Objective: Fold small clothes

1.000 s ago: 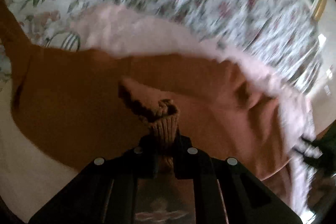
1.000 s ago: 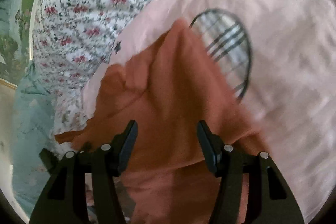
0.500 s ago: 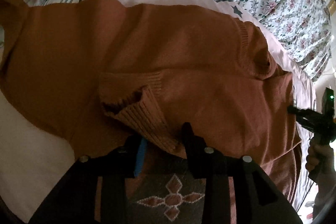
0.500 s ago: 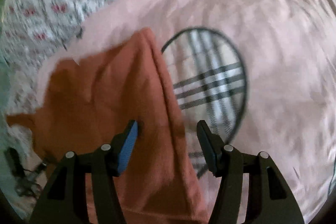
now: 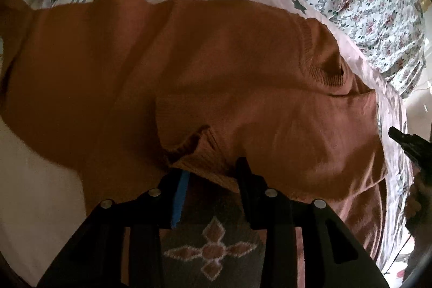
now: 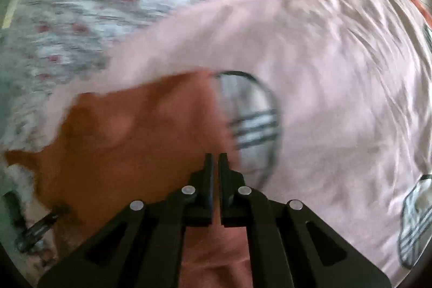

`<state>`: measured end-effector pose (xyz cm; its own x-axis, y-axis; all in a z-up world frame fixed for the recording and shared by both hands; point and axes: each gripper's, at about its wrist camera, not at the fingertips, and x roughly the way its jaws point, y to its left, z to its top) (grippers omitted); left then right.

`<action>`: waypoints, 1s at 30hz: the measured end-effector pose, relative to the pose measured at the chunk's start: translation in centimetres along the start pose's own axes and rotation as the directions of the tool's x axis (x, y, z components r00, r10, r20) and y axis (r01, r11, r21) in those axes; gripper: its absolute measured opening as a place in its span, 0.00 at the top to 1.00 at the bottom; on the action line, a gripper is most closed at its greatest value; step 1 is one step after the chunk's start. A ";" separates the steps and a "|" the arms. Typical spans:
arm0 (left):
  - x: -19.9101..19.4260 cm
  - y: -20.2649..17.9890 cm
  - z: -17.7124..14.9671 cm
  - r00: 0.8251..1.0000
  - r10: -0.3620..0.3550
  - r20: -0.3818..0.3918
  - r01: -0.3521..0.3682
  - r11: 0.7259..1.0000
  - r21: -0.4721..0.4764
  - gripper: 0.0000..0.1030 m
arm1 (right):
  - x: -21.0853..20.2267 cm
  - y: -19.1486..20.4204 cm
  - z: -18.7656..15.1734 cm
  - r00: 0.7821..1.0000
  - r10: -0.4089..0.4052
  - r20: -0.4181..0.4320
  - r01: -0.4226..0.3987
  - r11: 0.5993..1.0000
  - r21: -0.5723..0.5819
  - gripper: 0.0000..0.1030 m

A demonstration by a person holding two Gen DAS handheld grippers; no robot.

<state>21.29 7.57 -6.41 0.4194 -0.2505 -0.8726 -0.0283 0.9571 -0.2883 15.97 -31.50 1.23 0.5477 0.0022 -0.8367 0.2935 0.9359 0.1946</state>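
No readable text, label or number shows anywhere.

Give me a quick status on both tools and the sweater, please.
Left tool open, cuff released between its fingers. Right tool shut on sweater edge. Nothing in the way.

ribbed knit sweater (image 5: 216,72), smooth pink sheet (image 6: 337,99)

Both cameras ride on the handheld tools, peering steeply down past their own fingers (image 5: 244,174), close above the bed. The left view faces across the rust sweater (image 5: 202,66); the right view, blurred, shares that sweater (image 6: 129,131) and the pink sheet (image 6: 337,77) beneath it.
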 end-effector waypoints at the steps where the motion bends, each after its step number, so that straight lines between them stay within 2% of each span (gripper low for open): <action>1: -0.1 0.2 -0.2 1.000 -0.004 -0.006 0.004 1.000 -0.007 0.63 | 0.3 1.2 -0.6 0.999 0.033 -0.024 -0.034 0.999 -0.028 0.85; 3: -0.2 0.3 -0.2 1.000 -0.019 -0.018 0.019 1.000 -0.025 0.58 | 1.5 3.3 -2.6 0.992 0.076 -0.101 -0.084 0.994 -0.074 0.80; 4: -0.2 0.3 -0.1 0.999 -0.029 -0.023 0.028 0.999 -0.034 0.51 | 2.2 4.2 -3.4 0.987 0.095 -0.130 -0.106 0.991 -0.078 0.80; 5: -0.1 0.2 0.2 0.999 -0.040 -0.029 0.039 0.998 -0.044 0.44 | 3.1 5.3 -4.5 0.975 0.137 -0.175 -0.153 0.985 -0.080 0.80; 6: 0.2 0.1 0.5 0.998 -0.048 -0.037 0.046 0.997 -0.056 0.42 | 3.5 6.0 -5.3 0.965 0.163 -0.205 -0.183 0.979 -0.087 0.80; 9: 0.3 -0.3 0.7 0.999 -0.009 -0.051 0.008 0.999 -0.031 0.43 | 5.3 8.8 -7.4 0.928 0.208 -0.309 -0.252 0.961 -0.112 0.80; 11: 0.0 -0.2 -0.1 0.998 0.023 -0.052 -0.023 1.000 0.006 0.45 | 5.6 9.2 -8.8 0.899 0.240 -0.367 -0.292 0.952 -0.093 0.80; 13: -0.6 0.5 -1.3 0.998 0.022 -0.060 -0.021 1.000 0.014 0.45 | 5.2 9.4 -9.7 0.878 0.263 -0.400 -0.324 0.941 -0.093 0.80; 16: -1.4 1.6 -2.3 0.998 -0.025 -0.060 0.024 0.999 -0.021 0.41 | 4.3 9.1 -10.0 0.873 0.266 -0.408 -0.333 0.937 -0.101 0.79; 20: -1.0 1.9 -1.2 0.995 -0.084 -0.054 0.077 0.989 -0.124 0.28 | 4.0 8.7 -8.9 0.892 0.267 -0.364 -0.308 0.950 -0.057 0.79; 22: -0.6 1.6 -0.3 0.991 -0.122 -0.048 0.112 0.978 -0.173 0.27 | 3.5 8.6 -8.3 0.905 0.266 -0.333 -0.293 0.955 -0.034 0.79; 24: -0.2 1.2 0.1 0.991 -0.124 -0.046 0.113 0.975 -0.192 0.29 | 3.0 8.8 -7.9 0.909 0.274 -0.315 -0.296 0.955 -0.023 0.79; 25: 0.0 1.0 0.1 0.995 -0.089 -0.046 0.080 0.981 -0.178 0.44 | 2.9 9.0 -7.7 0.910 0.274 -0.311 -0.296 0.955 -0.026 0.79; 26: 0.1 0.8 -0.1 0.998 -0.045 -0.051 0.038 0.989 -0.146 0.67 | 2.7 9.2 -7.7 0.912 0.273 -0.307 -0.297 0.955 -0.031 0.79; 27: 0.1 0.7 -0.4 0.998 -0.002 -0.059 -0.004 0.995 -0.105 0.73 | 2.3 9.3 -7.6 0.912 0.279 -0.301 -0.302 0.953 -0.033 0.79; 30: -1.6 1.8 -1.7 0.999 -0.020 -0.046 0.017 0.998 -0.063 0.71 | 1.5 9.2 -7.5 0.912 0.299 -0.283 -0.318 0.948 -0.023 0.79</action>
<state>19.07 9.47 -6.19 0.3778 -0.2758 -0.8838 -0.0779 0.9417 -0.3272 13.57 -20.26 -2.05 0.3653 0.3810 -0.8494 0.0858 0.8947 0.4383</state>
